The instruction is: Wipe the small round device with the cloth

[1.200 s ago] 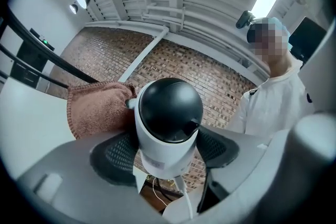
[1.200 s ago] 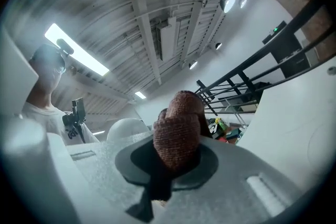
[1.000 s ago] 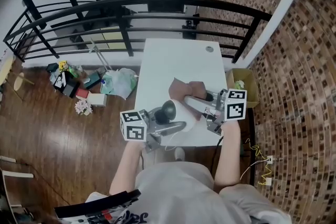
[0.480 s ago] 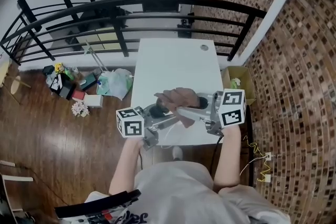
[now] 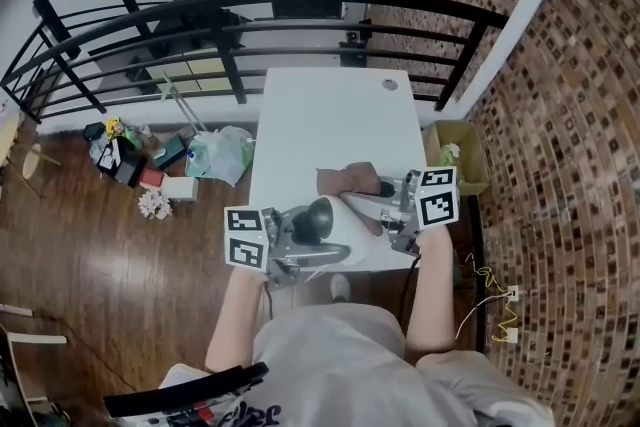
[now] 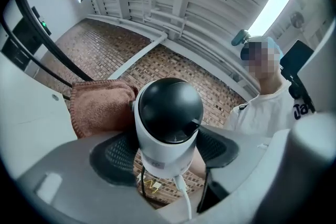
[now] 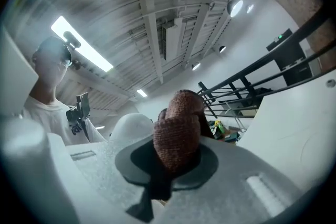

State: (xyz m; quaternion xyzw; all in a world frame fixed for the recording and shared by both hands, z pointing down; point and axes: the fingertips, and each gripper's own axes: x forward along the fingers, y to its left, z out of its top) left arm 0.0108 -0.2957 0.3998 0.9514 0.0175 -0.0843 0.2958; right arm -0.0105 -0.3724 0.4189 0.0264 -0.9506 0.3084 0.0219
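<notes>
The left tongs [image 5: 322, 237] are clenched on the small round device [image 5: 319, 214], a white body topped with a glossy black dome. In the left gripper view the two dark pads [image 6: 112, 159] press on either side of the device [image 6: 169, 113] low on its white body, and a white cable [image 6: 184, 198] runs down from its base. From the head view the device sits over the near part of the white counter [image 5: 330, 115], close to the person's body. The right tongs [image 5: 377, 191] are clenched on the brown cloth [image 5: 346, 181]. In the right gripper view the cloth [image 7: 176, 128] is bunched into a thick knitted wad between the pads, bulging up past them, with a dark strip hanging beneath. The right tongs [image 7: 171, 159] reach in from the person's right, so that the cloth lies just beside the device on its far side. In the left gripper view the cloth [image 6: 100, 107] meets the device's outline at the dome's left edge, though it is not clear whether it presses on it. A black railing [image 5: 250, 15] curves beyond the far end of the counter, a brick wall [image 5: 560, 115] runs along the right, and bags and small clutter [image 5: 180, 160] lie on the wooden floor [image 5: 100, 285] to the left.
</notes>
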